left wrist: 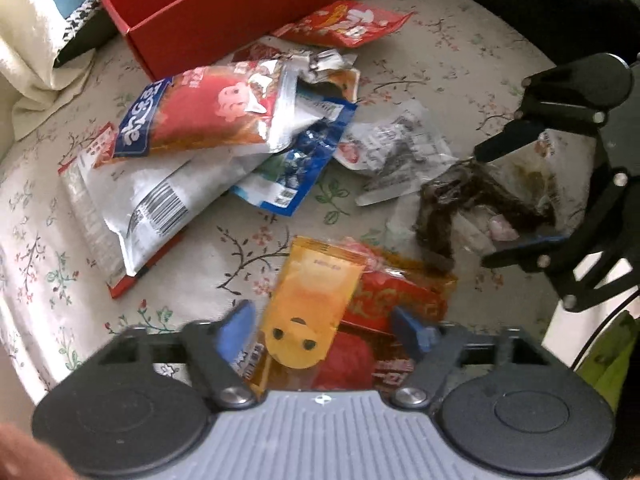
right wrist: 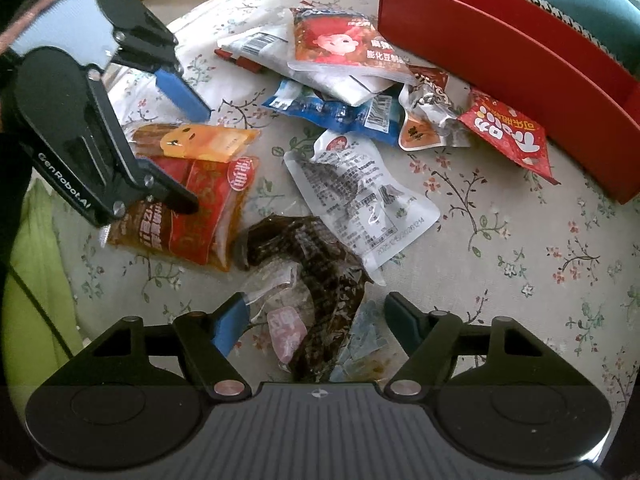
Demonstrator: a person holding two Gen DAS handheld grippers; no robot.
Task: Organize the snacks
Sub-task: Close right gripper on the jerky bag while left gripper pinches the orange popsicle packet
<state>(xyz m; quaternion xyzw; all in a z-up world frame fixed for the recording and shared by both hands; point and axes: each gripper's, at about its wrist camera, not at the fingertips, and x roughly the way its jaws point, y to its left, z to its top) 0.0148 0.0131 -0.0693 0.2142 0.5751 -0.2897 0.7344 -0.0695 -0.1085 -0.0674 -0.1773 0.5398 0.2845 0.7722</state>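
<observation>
The left gripper (left wrist: pixel 324 330) is held spread over the yellow-and-red snack packets (left wrist: pixel 316 312), left of the red box (right wrist: pixel 516 68). The right gripper (right wrist: pixel 316 320) is spread around the dark seaweed packet (right wrist: pixel 316 276).

Floral cloth (right wrist: pixel 520 248) w/ snack packets (right wrist: pixel 360 188), red box (right wrist: pixel 500 52)

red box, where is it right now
The red box sits open at the far right edge of the floral cloth in the right wrist view, just behind the small red snack packet.
</observation>
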